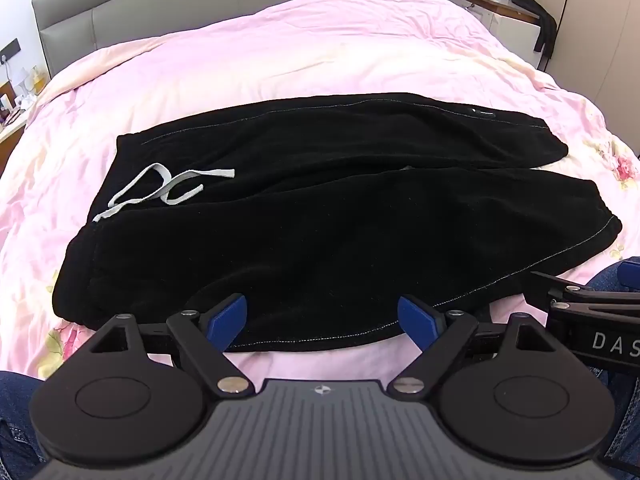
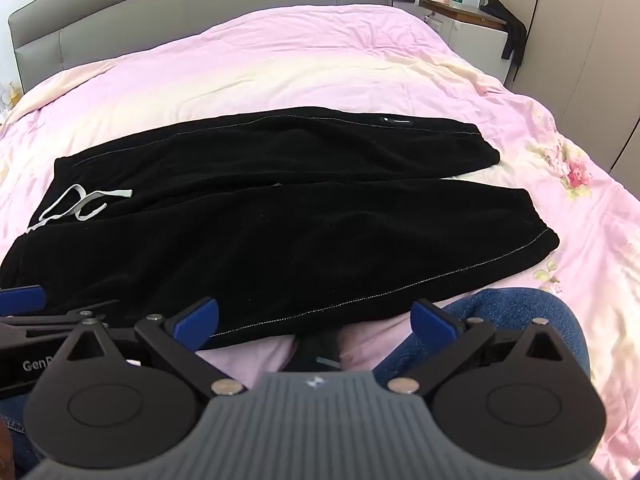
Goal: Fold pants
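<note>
Two hand-held grippers, left (image 1: pixel 322 324) and right (image 2: pixel 315 322), fingers apart, black pants (image 1: pixel 304 220) flat on pink bedspread (image 1: pixel 320 60)

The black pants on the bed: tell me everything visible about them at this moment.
The black pants look like soft, fleecy sweatpants, lying flat and unfolded across the pink bedcover. The waistband is to the left, with a loose white drawstring lying on the fabric; the two legs run to the right and end in cuffs. Pale stitching lines the outer seams, and a small light mark sits near the far cuff. Neither open tool, left or right, grips them.
</note>
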A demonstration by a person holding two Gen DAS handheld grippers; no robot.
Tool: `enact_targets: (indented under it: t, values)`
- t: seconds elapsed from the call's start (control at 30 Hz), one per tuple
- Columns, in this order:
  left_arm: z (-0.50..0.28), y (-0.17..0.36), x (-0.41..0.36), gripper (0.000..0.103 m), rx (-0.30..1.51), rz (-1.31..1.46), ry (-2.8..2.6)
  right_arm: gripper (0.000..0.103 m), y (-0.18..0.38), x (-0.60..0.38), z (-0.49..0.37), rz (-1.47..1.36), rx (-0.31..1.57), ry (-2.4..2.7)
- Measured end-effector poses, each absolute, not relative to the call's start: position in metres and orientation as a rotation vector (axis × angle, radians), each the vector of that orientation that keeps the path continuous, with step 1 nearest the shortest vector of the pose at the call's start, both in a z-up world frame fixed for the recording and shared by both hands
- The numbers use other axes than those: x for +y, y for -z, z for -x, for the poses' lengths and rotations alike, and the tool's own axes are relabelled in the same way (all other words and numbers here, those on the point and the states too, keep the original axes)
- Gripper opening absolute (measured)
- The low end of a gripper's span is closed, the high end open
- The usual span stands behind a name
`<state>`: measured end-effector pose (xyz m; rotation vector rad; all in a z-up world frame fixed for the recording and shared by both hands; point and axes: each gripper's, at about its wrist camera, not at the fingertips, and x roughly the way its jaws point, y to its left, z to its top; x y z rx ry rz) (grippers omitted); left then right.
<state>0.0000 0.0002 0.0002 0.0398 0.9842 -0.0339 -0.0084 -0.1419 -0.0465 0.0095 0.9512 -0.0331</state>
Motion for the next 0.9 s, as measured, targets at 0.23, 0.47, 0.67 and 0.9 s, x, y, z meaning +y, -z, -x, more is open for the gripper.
enact_targets:
  t: [0.23,0.47,0.67,0.9]
  values:
    - [0.0001,-0.0025,-0.0012,0.100,0.984,-0.045,0.037,0.098,0.0464,-0.1418,0.0083,-0.008,0.954,0.032]
    - [-0.0002,-0.0012,0.0007,0.100,0.984,-0.041,0.034,0.098,0.0476,-0.1404,0.0047,-0.010,0.957,0.033]
    - [0.0004,-0.0007,0.0009,0.100,0.984,-0.041,0.034,0.098,0.0484,-0.1398,0.0045,-0.009,0.958,0.033]
    - [0.0010,0.0003,-0.0032,0.100,0.985,-0.042,0.034,0.098,0.0456,-0.1413,0.0061,-0.009,0.958,0.032]
